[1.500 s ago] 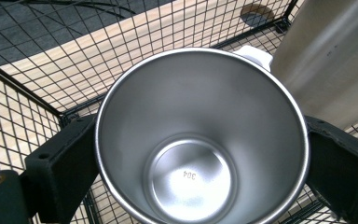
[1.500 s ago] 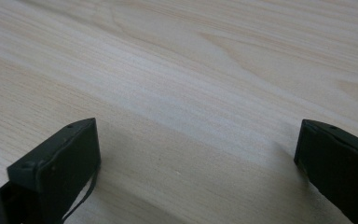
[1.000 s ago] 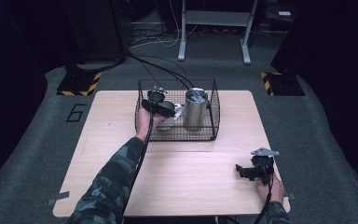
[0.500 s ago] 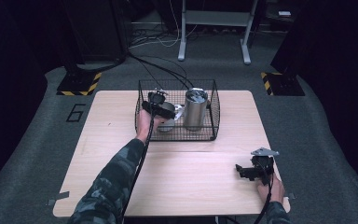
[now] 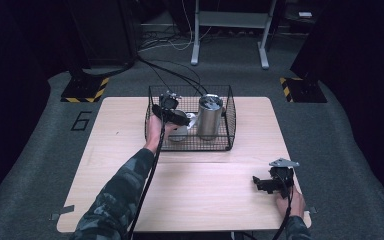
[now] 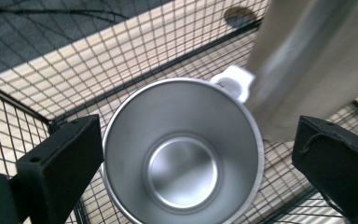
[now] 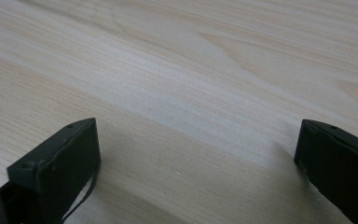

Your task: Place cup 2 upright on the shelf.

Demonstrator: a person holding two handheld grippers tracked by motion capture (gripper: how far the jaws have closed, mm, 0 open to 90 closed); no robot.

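My left gripper (image 6: 186, 154) is spread wide, straddling the steel cup (image 6: 182, 158) inside the wire basket (image 5: 227, 125), beside the tall canister (image 5: 209, 117). Not gripped yet; closing and lifting look left. Right gripper (image 7: 196, 158) agape, idle over table (image 5: 200, 200).

A steel cup (image 6: 182, 156) with a white handle stands upright and empty in a black wire basket (image 5: 226, 112) at the worktop's far edge, just beside a taller upright steel canister (image 5: 209, 116).
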